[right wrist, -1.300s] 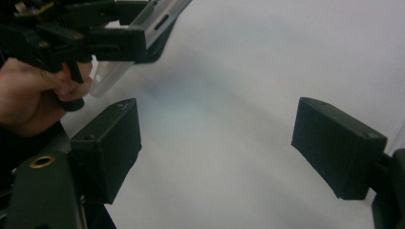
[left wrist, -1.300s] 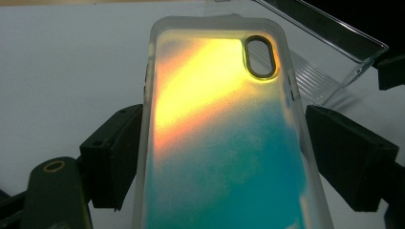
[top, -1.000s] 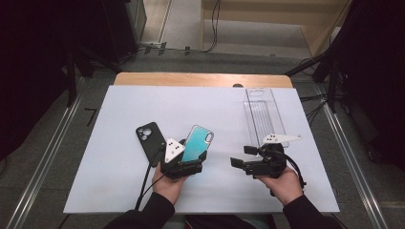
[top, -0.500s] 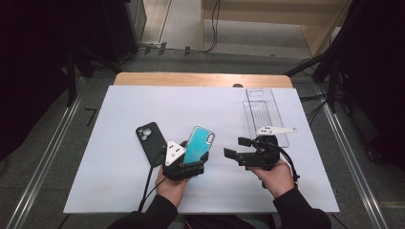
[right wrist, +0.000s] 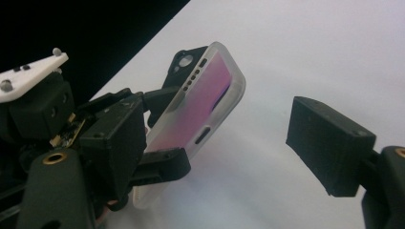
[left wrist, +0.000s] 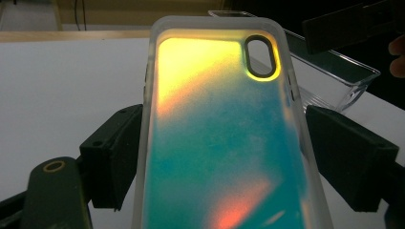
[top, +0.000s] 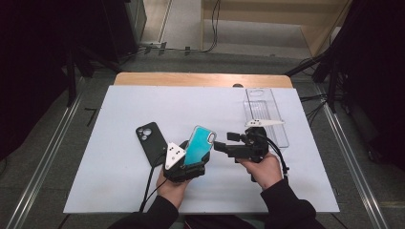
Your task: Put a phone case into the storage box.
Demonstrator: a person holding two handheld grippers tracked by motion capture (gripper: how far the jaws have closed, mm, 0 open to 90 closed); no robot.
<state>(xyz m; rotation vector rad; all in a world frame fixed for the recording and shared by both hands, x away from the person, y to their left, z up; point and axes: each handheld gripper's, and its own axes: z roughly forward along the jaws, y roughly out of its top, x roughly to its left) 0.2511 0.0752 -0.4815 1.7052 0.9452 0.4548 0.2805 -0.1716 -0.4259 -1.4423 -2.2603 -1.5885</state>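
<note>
Left gripper (top: 193,164): closed on the lower part of the teal phone case (top: 198,144); in the left gripper view the two black jaws are seen pressed against the case's long edges, one each side.
Teal phone case: held off the white table (top: 119,109), tilted up and away from the person, camera cutout at the far end. In the left gripper view (left wrist: 224,138) its back is seen as iridescent, yellow at the top, teal in the middle, orange near the bottom, with a frosted clear rim.
Right gripper (top: 220,145): held level, pointed toward the case from the case's right; tips just beside the case edge, no contact seen. Jaws have just been closing a little but are wide apart, nothing between them. In the right gripper view the case (right wrist: 200,102) is seen edge-on in the left gripper (right wrist: 143,138), side buttons and port slot visible, between the two near jaws' lines of sight but well ahead of them.
Black phone case (top: 152,143): flat on the table, just left of the left gripper, camera cutout at the far end; partly covered by the gripper's grey plate.
Clear tray (top: 279,136): on the table's right, long side running away from the person; right gripper body is over its near left part.
Hands: left hand (top: 173,188) and right hand (top: 265,169) enter from the bottom edge, dark sleeves.
</note>
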